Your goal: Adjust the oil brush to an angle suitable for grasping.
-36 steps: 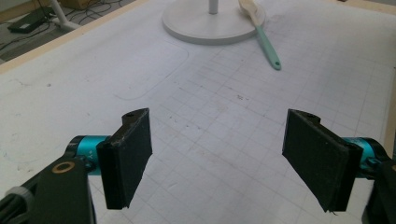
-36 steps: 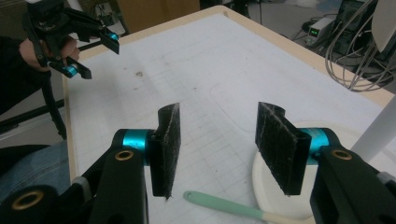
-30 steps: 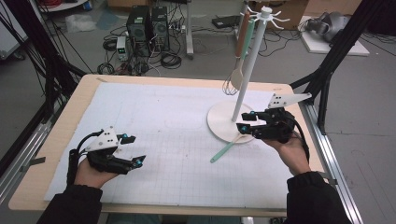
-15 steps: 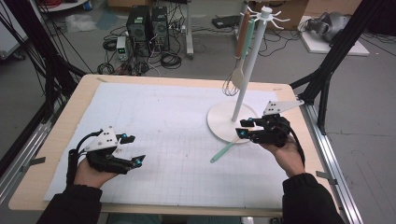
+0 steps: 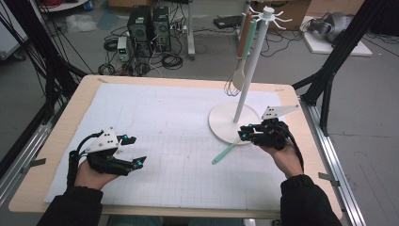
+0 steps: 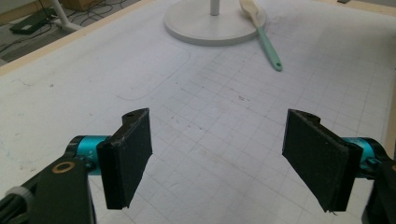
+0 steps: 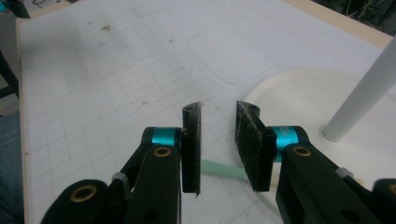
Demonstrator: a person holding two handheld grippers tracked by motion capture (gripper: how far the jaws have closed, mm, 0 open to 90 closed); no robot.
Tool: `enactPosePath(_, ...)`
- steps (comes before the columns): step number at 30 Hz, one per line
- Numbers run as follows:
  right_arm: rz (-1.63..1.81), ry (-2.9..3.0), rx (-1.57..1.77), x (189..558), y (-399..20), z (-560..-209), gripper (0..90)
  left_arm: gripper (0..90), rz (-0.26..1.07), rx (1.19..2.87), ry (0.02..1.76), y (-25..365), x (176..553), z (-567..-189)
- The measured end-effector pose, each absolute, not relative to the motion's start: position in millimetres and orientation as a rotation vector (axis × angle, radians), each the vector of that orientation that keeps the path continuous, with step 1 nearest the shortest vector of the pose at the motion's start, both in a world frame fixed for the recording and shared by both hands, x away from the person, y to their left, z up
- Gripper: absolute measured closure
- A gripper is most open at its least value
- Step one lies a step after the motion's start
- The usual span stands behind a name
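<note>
A spoon with a mint-green handle (image 5: 226, 151) lies on the white gridded mat, its cream head (image 6: 252, 11) resting on the round base (image 5: 223, 123) of a white utensil stand. My right gripper (image 5: 244, 133) sits low over the handle where it meets the base. Its jaws have just been closing, and in the right gripper view the handle (image 7: 219, 169) shows in the narrow gap between the pads (image 7: 192, 135), which stand apart from it, so the gripper (image 7: 218, 112) is open. My left gripper (image 5: 135, 149) rests open and empty at the near left, its pads (image 6: 130, 154) wide apart.
The stand's pole (image 5: 249, 70) rises right behind my right gripper, with a whisk (image 5: 231, 87) and a wooden-handled utensil (image 5: 241, 75) hanging from its hooks. The table's right edge (image 5: 308, 141) runs close to the right hand. Black frame legs (image 5: 329, 70) stand beyond it.
The right gripper has sunk toward the spoon's handle and shifted slightly left, and its jaws have narrowed. The left gripper has stayed put.
</note>
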State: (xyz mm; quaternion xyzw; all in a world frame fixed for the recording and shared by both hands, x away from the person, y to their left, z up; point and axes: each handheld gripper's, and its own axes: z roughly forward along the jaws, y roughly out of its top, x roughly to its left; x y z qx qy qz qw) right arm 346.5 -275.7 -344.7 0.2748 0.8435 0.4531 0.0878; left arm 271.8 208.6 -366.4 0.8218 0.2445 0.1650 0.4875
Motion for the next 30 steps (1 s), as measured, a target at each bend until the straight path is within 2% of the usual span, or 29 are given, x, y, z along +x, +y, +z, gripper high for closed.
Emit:
enactPosePath(5, 1.334, 2.531, 0.811, 348, -274, -352, 80.4, 24.2, 0.404, 1.995, 0.595, 208, 272, -366)
enactPosePath(12, 1.295, 2.551, 0.798, 351, -271, -359, 86.1, 24.2, 0.409, 1.997, 0.593, 209, 272, -366)
enactPosePath(30, 1.241, 2.58, 0.791, 363, -261, -371, 89.1, 24.3, 0.406, 1.994, 0.595, 209, 272, -366)
